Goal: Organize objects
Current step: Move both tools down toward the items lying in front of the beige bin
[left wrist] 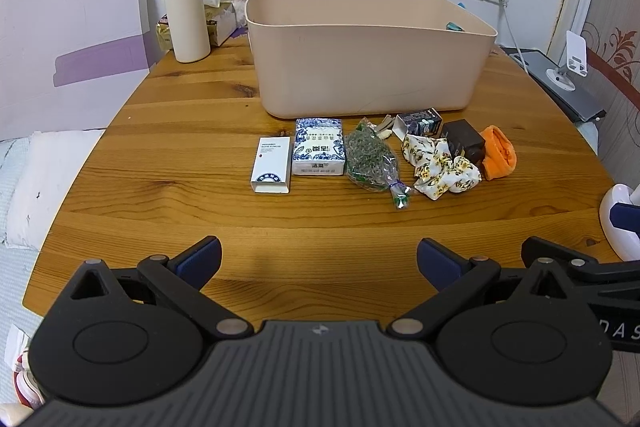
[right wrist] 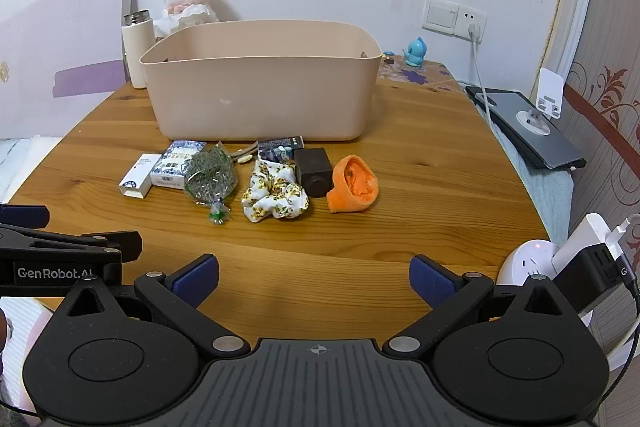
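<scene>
Left gripper (left wrist: 319,259) fingers spread, empty, over tabletop near edge | right gripper (right wrist: 314,277) likewise spread, empty | loose items, white box (left wrist: 272,165) to orange cloth (left wrist: 498,152), rowed mid-tabletop, touching or just beside each other | beige bin (left wrist: 368,55) behind, likely destination.

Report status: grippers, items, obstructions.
Left gripper open, empty. Right gripper open, empty. Items lined up on table before beige bin, untouched. Nothing in the way.
</scene>
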### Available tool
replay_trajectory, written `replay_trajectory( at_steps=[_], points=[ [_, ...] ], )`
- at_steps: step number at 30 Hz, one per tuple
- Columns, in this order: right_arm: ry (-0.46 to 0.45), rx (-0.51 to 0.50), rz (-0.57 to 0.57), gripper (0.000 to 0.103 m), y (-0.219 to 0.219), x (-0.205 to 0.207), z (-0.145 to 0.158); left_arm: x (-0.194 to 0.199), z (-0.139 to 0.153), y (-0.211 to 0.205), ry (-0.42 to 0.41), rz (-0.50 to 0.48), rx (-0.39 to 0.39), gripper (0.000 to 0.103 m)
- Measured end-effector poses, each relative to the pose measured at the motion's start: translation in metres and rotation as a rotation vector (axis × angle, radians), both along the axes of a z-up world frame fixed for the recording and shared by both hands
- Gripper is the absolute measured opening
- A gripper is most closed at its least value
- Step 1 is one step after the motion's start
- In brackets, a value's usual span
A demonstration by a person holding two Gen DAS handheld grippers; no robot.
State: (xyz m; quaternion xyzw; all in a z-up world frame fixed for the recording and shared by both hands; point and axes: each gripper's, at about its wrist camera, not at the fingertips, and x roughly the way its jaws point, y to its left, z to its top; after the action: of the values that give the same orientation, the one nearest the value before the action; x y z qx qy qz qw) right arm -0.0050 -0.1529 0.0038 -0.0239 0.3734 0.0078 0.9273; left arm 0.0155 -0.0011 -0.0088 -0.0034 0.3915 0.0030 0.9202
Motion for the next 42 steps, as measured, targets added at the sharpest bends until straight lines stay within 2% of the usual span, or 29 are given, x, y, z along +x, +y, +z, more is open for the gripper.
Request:
replay_trajectory(
  at_steps=[42],
  points=[
    [0.013, -0.007, 0.003, 0.103, 0.0044, 0.0095, -0.0042, 0.008, -0.0058, 0.0049, 0.019, 0.004, -0.007, 0.103]
  ],
)
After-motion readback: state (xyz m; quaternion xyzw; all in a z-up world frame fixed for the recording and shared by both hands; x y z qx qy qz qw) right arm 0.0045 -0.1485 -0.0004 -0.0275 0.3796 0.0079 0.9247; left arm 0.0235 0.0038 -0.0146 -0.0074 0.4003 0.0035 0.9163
